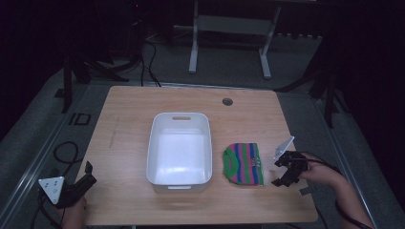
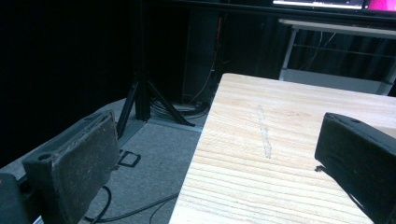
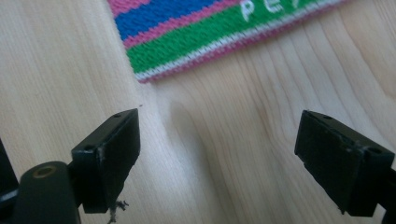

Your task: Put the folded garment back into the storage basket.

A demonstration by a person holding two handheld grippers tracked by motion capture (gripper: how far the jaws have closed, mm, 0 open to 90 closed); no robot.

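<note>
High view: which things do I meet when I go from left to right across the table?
Left gripper with its grey three-cornered plate → white rectangular plastic bin → striped knitted hat in green, blue and pink → right gripper, black, with open jaws.

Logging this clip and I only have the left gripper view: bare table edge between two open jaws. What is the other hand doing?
Observer: The right gripper sits just right of a striped knit hat, jaws apart.
Operator: Touching it?
Observer: No. In the right gripper view bare wood lies between the jaws and the hat's edge.
Operator: Anything else on the table?
Observer: A white tub stands mid-table, left of the hat, nothing in it.
</note>
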